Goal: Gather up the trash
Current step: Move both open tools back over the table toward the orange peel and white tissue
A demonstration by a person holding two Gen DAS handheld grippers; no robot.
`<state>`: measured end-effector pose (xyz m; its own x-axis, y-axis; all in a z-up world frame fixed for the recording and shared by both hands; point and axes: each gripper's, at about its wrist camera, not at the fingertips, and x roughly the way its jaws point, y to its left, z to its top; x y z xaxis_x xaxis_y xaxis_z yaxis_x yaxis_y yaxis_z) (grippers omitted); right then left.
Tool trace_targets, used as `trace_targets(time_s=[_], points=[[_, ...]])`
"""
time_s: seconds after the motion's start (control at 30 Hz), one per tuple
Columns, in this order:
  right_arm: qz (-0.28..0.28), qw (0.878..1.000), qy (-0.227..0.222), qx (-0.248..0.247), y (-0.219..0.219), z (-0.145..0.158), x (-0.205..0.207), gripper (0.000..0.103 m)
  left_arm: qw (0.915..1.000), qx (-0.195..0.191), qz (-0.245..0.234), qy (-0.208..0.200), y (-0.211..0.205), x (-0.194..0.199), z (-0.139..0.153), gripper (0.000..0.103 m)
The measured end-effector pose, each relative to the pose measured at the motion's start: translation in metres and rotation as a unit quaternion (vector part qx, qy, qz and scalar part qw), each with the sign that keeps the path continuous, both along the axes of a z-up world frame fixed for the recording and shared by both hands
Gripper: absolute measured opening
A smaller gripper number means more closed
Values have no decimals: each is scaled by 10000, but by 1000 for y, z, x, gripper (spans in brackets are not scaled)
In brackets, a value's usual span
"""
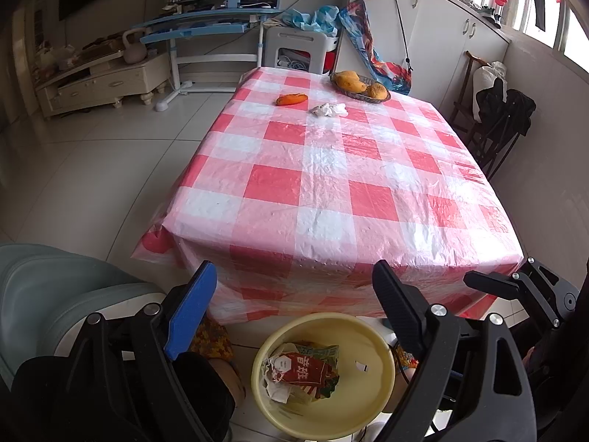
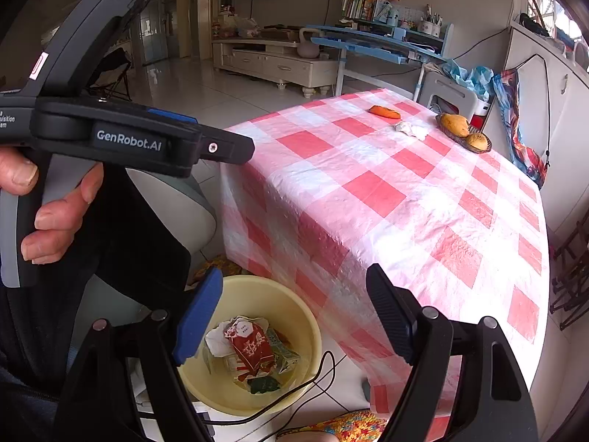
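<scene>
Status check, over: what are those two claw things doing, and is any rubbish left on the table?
Both grippers, left and right, jaws open, empty. Crumpled tissue left on table, far end. Yellow bin holds wrappers. Nothing blocking.

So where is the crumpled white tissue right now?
The crumpled white tissue lies on the checkered table's far end, between the orange peel and the fruit basket.

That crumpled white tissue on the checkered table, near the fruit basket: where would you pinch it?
Probably from above, across the raised middle of the crumpled tissue. It lies low and loose on the tablecloth, with no stiff edge, so closing over its bunched folds seems safest. The basket sits close on one side; come in clear of it.
</scene>
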<state>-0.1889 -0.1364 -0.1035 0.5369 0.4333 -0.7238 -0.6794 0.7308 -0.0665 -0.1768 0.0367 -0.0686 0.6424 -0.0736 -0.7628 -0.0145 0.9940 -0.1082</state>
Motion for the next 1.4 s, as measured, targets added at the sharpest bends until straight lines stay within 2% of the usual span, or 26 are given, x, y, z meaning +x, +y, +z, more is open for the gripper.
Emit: trace_targets(time_s=[0.23,0.93,1.17,1.4], points=[[-25,10000,-58,-13,0,1,1,80,10000,12,-16,-8,-2,1,-1,83],[25,9999,-63,-80,5,-1,2,80,10000,-75,-51,29,-3,5,1,83],[36,9999,-98,-135,9,5,19,81,9998,-102,132,-95,16,39,20,83],[-101,9999,-77,-32,19,12,66,81,9986,-288,438,23,46,102,24,83]])
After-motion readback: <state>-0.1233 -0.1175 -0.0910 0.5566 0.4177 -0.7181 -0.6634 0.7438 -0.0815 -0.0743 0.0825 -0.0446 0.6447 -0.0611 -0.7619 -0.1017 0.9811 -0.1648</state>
